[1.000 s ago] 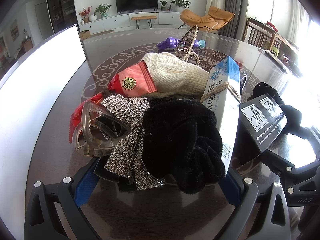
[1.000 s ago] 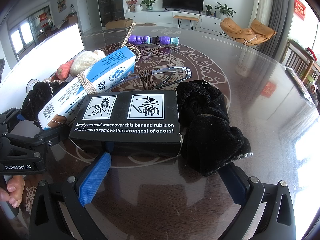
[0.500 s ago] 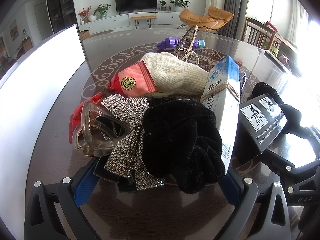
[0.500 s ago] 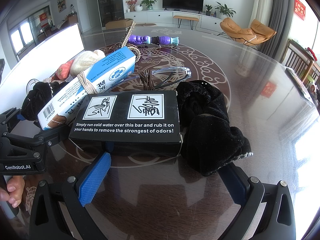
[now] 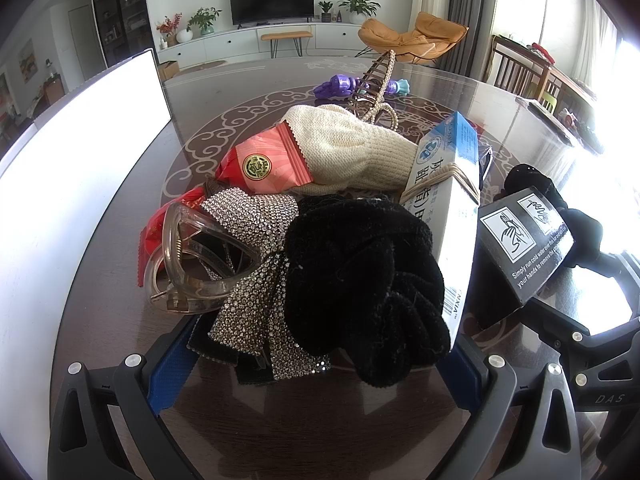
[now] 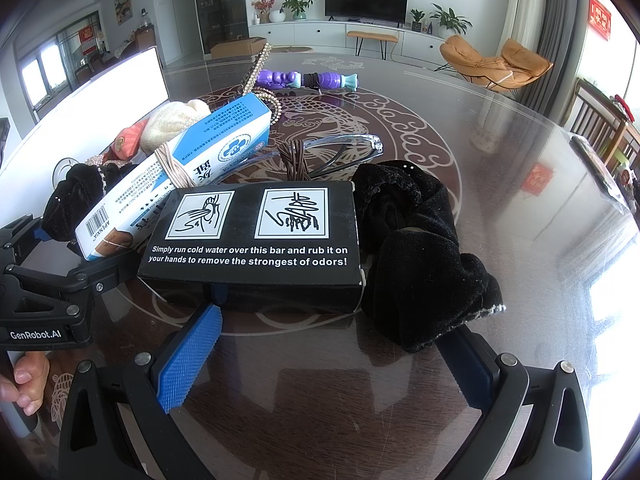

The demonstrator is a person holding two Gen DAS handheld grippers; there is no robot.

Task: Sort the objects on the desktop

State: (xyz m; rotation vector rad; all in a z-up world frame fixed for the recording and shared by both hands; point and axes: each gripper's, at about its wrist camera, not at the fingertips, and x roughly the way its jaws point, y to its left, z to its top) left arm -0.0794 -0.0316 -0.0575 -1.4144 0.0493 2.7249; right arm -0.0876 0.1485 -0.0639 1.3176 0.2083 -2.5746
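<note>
Black velvet makes up much of the heap on the dark glass-topped table [image 6: 500, 152], whose middle carries a pale scroll pattern. From the left wrist view, a clear plastic hair claw [image 5: 192, 256] lies at the left end of the pile, resting on a rhinestone bow [image 5: 256, 280], with a red snack packet [image 5: 264, 164] behind them and a cream knitted mitt [image 5: 352, 152] just beyond that. A black scrunchie [image 5: 360, 280] sits right of the bow, touching a blue and white box [image 5: 448, 216] that has rubber bands around it. The left gripper [image 5: 320, 360] has its blue-padded fingers [image 5: 172, 364] spread wide either side of the bow and scrunchie, clamping nothing. From the right wrist view, a black box [image 6: 256, 240] printed with hand-washing pictures lies next, its left end touching the blue and white box. Behind it lie brown hair ties [image 6: 296, 160] and clear glasses [image 6: 340, 148]; a second black scrunchie [image 6: 416, 252] touches its right end. The right gripper [image 6: 320, 356] is also wide open around the black box and this scrunchie. Toward the far edge lie a pearl hair claw [image 6: 256, 76] and a purple toy [image 6: 308, 79].
</note>
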